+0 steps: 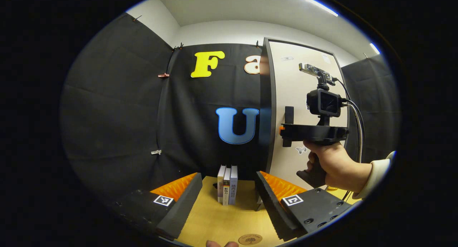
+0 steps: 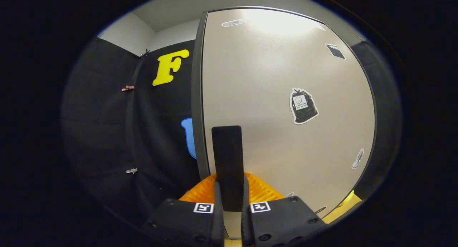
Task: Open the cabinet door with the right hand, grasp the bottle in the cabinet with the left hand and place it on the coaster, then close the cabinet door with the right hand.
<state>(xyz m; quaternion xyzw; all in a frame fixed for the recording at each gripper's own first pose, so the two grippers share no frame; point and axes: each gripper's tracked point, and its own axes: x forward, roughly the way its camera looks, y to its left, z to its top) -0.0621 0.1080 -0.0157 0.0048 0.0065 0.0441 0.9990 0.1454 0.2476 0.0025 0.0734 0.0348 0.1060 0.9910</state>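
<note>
right gripper (image 2: 230, 200): my fingers clamped on door handle (image 2: 227, 161)
left gripper (image 1: 229, 189): jaws apart, holding nothing
cabinet door (image 2: 286, 97): looks shut, unsure

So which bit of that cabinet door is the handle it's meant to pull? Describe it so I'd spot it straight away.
Start at the tall pale cabinet door with the dark frame, standing against the black cloth wall. Near its left edge, about halfway up, sits the handle, an upright dark flat bar; the right gripper is shut on its lower end. Unlike the flat stickers scattered on the door, it stands out from the surface.
</note>
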